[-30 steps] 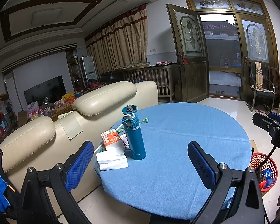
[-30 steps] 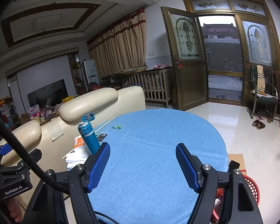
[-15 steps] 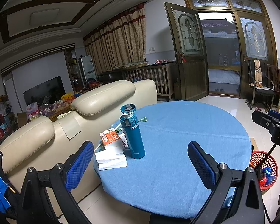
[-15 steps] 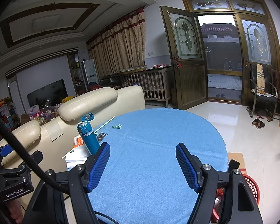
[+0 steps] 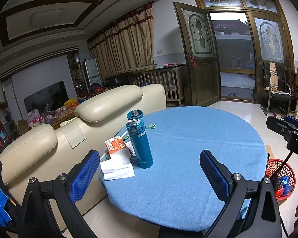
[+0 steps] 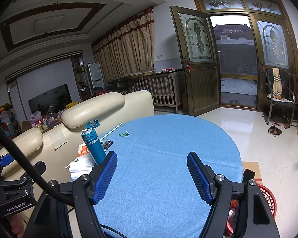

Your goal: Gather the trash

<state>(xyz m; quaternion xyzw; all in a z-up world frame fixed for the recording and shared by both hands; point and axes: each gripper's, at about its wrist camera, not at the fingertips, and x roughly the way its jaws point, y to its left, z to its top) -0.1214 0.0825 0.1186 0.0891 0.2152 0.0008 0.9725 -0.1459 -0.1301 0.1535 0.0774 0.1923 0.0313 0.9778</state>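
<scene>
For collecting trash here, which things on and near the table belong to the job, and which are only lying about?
Belong to the job:
- green wrapper
- dark wrapper
- red basket on the floor, already holding trash

Only lying about:
- blue bottle, upright, lid open
- orange box
- white paper stack
- white stick

Black angular frames on left gripper [image 5: 149, 170] and right gripper [image 6: 152, 171], each with blue fingers [image 6: 106, 175] faced in dimpled pads and silver screws [image 6: 219, 177] at the pivots. Thick black cable [image 6: 19, 162] and white "GenRobot.AI" lettering [image 6: 15, 206] on one housing.
</scene>
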